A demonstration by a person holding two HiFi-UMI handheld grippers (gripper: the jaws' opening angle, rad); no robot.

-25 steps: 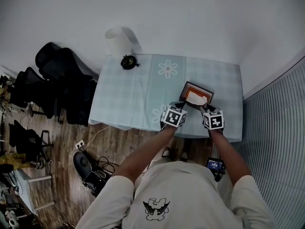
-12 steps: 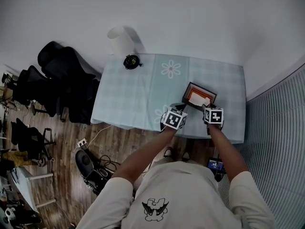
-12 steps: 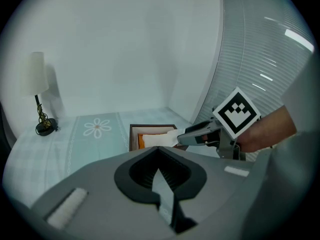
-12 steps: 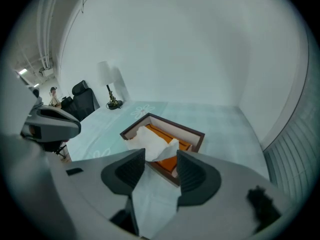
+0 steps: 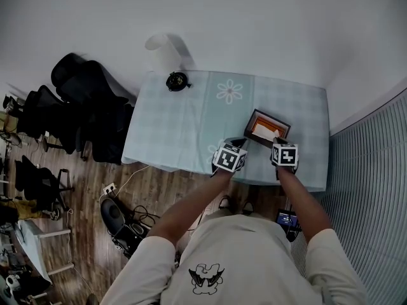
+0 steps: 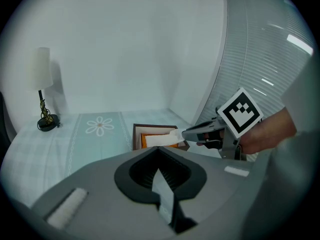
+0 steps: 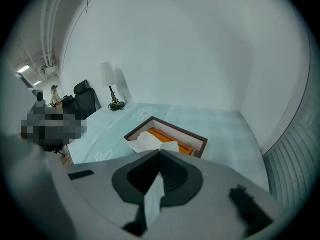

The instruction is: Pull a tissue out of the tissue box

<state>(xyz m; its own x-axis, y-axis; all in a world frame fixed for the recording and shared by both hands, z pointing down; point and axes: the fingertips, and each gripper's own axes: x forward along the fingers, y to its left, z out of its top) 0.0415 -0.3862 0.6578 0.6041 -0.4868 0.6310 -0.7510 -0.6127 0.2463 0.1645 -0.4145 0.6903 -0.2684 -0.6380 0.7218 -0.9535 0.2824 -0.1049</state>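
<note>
- The right hand-held gripper (image 7: 160, 153) has its jaws pressed together, clamped on a corner of the tissue (image 7: 149, 140). From the left gripper view, the white sheet stretches out of the box straight to that gripper's tip.
- The tissue box (image 5: 268, 126) sits on the worktop (image 5: 184, 129) just ahead of both tips. It is open at the top, with a dark brown rim and an orange lining showing inside.
- The rest of the tissue lies bunched in the box's corner nearest the right hand-held gripper, right at its tip.
- The left hand-held gripper (image 6: 159, 149) also has its jaws together, with nothing caught between them. The box lies just beyond its tip, and I cannot tell whether they touch.
- Seen from the left hand-held gripper, the right one comes in from the right, held in the person's hand (image 6: 267, 134). Its black-and-white marker cube (image 6: 240, 112) rides on top.
- The worktop wears a pale blue checked cloth, and a white flower print (image 5: 229, 91) lies well ahead of the left hand-held gripper.
- A lamp (image 5: 166, 54) with a white shade and a dark base stands far ahead and to the left of the left hand-held gripper, at the worktop's far corner.
- Black chairs (image 5: 82, 107) crowd the wooden floor off to that gripper's left, clear of the worktop.
</note>
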